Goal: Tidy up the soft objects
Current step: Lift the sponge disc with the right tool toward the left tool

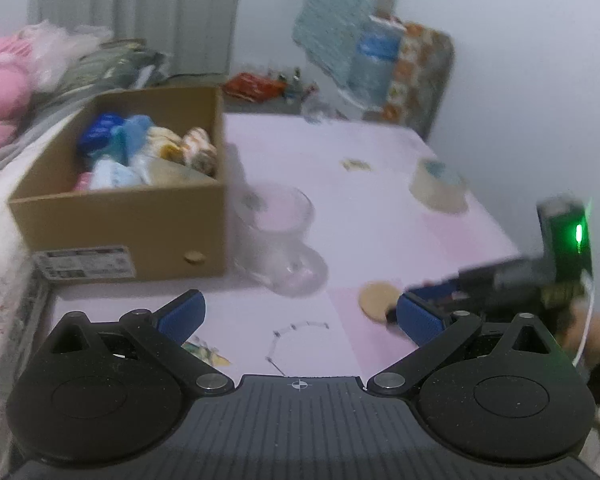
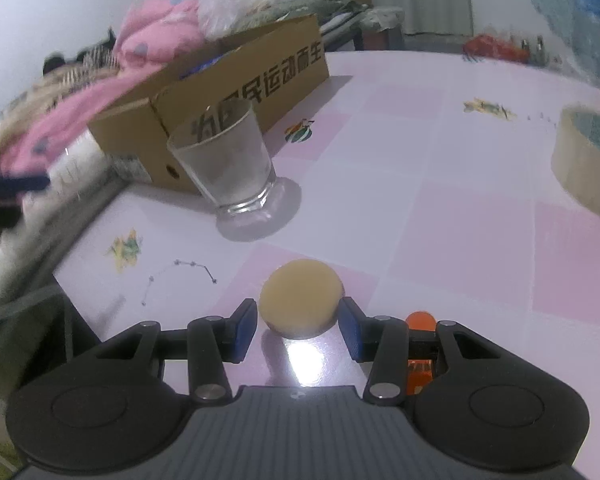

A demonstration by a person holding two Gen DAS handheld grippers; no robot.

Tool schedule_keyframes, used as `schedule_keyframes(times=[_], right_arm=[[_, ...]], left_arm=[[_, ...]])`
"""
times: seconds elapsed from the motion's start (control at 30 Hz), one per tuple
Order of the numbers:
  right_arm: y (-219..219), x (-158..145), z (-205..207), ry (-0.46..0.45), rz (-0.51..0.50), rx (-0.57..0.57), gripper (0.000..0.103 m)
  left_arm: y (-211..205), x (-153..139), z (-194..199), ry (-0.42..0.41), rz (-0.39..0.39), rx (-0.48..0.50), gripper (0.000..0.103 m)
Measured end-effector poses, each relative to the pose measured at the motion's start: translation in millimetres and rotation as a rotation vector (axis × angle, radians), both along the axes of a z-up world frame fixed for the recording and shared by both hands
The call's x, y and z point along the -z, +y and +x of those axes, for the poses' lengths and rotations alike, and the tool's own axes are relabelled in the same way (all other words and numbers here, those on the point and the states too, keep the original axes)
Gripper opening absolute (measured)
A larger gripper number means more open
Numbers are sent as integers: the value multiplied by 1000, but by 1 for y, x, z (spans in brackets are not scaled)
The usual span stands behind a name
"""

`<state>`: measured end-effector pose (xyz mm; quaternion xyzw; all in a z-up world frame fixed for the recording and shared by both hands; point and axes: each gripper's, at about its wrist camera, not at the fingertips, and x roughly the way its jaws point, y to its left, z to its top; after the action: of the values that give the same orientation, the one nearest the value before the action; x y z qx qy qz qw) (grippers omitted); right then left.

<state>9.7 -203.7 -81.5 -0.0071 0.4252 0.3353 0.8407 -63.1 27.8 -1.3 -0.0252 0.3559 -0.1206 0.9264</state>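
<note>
The right gripper (image 2: 297,330) sits low over the table (image 2: 440,208), jaws spread, with one blue pad on each side of a round tan sponge (image 2: 301,305). A narrow gap shows on both sides of the sponge, so the pads are beside it, not pressing it. The sponge rests flat on a pink square of the checked tabletop, at the near edge.

In the left wrist view the same sponge (image 1: 378,302) lies at the right, just beyond the right gripper's blue pad. The left gripper (image 1: 300,318) hangs above the near edge of the table with jaws released wide and nothing between them.

A clear glass (image 2: 230,162) stands upright on the table, far and left of the sponge, just beside the near right corner of a cardboard box (image 1: 116,224). The box stands at the left side of the table, open at the top, and holds soft items (image 1: 140,152) in blue, white, pink and a tan-and-white pattern. Whether the glass touches the box cannot be told.

A roll of tape (image 1: 438,186) lies flat toward the right side of the table, well apart from the sponge. Pink bedding (image 2: 156,40) is heaped beyond the box on the left.
</note>
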Motion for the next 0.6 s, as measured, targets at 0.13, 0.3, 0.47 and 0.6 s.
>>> schedule_keyframes(times=[0.13, 0.3, 0.47, 0.6], right_arm=[[-24, 2, 10, 83, 138, 54, 57], [-49, 8, 12, 133, 273, 133, 58], [-61, 16, 17, 208, 369, 179, 58], [-59, 18, 23, 261, 376, 193, 58]], left_arm=[[-34, 23, 9, 24, 64, 95, 102], [-77, 55, 25, -35, 194, 175, 100], [-96, 74, 39, -26, 220, 214, 82], [-100, 80, 49, -17, 196, 233, 74]])
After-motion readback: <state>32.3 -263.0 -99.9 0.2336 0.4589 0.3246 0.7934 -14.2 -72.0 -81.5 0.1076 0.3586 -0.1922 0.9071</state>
